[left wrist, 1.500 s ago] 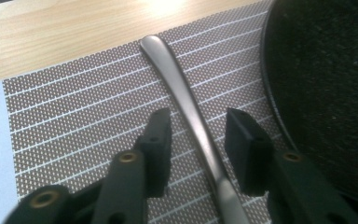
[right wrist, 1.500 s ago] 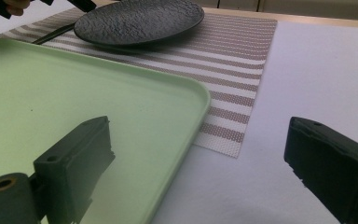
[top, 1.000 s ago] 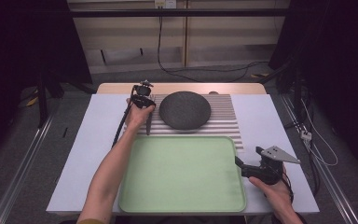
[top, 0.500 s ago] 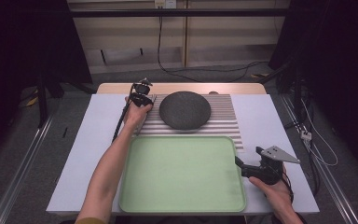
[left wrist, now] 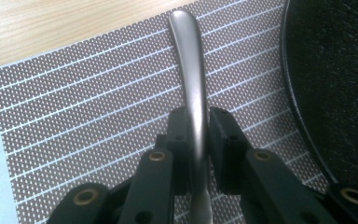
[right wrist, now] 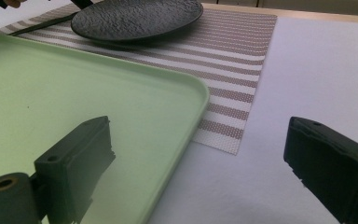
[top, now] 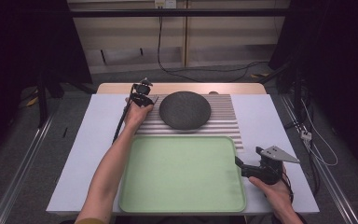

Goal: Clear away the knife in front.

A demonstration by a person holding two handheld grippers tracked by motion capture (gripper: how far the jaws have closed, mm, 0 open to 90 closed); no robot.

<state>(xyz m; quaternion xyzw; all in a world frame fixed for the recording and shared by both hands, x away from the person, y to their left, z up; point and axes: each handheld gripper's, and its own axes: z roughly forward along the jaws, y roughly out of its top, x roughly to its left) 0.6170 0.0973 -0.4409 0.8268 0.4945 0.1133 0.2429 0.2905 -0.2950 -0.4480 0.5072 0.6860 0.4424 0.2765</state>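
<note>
My left gripper (top: 142, 95) is at the far left corner of the striped placemat (top: 223, 116), shut on a slim silver utensil handle (left wrist: 191, 70). The handle runs up between the jaws over the placemat (left wrist: 74, 116); its working end is hidden under the gripper. A black round plate (top: 185, 109) sits just right of it, its rim (left wrist: 340, 70) close by. My right gripper (top: 239, 164) is open at the right rim of the pale green tray (top: 182, 172). Its jaws straddle the tray's rim (right wrist: 186, 116) and hold nothing.
A white table cover (top: 270, 116) lies under the tray and placemat, with bare space right of the tray (right wrist: 317, 70). A strip of wooden tabletop (top: 182, 87) shows at the far edge. A black cable (top: 121, 121) trails from the left gripper along the forearm.
The left gripper has edged slightly left by the placemat's far corner. The right gripper has stayed put.
</note>
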